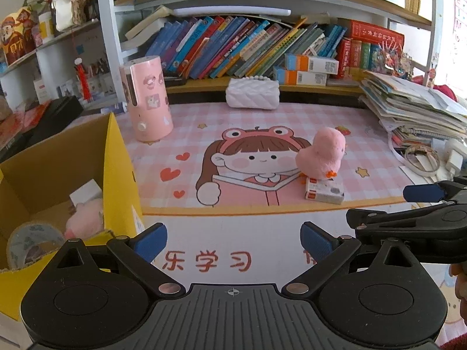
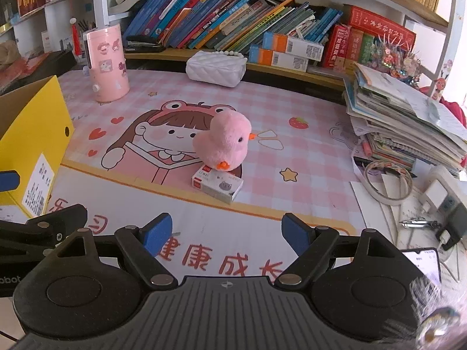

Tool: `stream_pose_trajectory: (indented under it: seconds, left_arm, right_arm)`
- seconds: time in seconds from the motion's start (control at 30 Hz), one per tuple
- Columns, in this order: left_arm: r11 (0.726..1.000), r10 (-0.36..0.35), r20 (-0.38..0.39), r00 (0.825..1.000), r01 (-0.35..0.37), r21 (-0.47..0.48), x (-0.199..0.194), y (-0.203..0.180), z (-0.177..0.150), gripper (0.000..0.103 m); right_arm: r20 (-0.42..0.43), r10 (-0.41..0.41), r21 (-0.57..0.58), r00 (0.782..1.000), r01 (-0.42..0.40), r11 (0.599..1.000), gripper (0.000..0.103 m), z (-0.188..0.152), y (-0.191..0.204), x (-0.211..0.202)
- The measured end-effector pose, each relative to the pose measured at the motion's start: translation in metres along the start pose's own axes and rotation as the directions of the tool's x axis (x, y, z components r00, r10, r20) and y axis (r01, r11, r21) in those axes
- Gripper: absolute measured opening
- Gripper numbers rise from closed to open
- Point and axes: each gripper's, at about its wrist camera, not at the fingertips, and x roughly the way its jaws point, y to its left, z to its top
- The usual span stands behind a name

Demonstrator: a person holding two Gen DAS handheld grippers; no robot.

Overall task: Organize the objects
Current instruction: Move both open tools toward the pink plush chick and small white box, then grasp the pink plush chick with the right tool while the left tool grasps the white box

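Note:
A pink plush duck point(image 2: 225, 143) stands on a small white card box point(image 2: 217, 186) in the middle of the pink desk mat point(image 2: 306, 151); both also show in the left wrist view, the duck point(image 1: 321, 153) on the box point(image 1: 324, 192). A yellow cardboard box point(image 1: 116, 157) stands open at the left, holding a pink plush point(image 1: 86, 218), a tape roll point(image 1: 33, 240) and a white box. It also shows in the right wrist view point(image 2: 32, 134). My left gripper point(image 1: 233, 240) is open and empty beside the yellow box. My right gripper point(image 2: 226, 233) is open and empty, in front of the duck.
A pink cylinder container point(image 2: 106, 64) and a white quilted tissue box point(image 2: 216, 70) stand at the back of the mat. A tall stack of papers point(image 2: 402, 122), a tape ring, chargers and a phone point(image 2: 423, 262) crowd the right side. Bookshelves line the back.

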Motion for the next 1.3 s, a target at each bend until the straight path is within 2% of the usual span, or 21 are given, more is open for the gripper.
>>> stream_pose_trajectory:
  seconds: [0.4,0.87,1.13,1.3]
  left_arm:
    - [0.998,0.054,-0.006,0.999,-0.054,0.024,0.011,-0.013,0.005,0.098]
    - [0.995,0.072,-0.038,0.997,-0.069,0.069,0.020,-0.036,0.004,0.098]
    - [0.994,0.090,-0.049,0.995,-0.086,0.065,0.022,-0.041,0.005,0.098]
    - [0.995,0.069,-0.048,0.996,-0.065,0.079,0.027,-0.048,0.009,0.098]
  right_arm:
    - [0.020,0.058,0.016,0.998,-0.058,0.998,0.079,0.014,-0.016,0.018]
    - [0.059,0.087,-0.020,0.994,-0.086,0.996,0.078,0.040,-0.029,0.059]
    - [0.063,0.124,-0.059,0.990,-0.121,0.991,0.070,0.054,-0.026,0.085]
    - [0.059,0.163,-0.062,0.985,-0.160,0.985,0.053,0.060,-0.025,0.095]
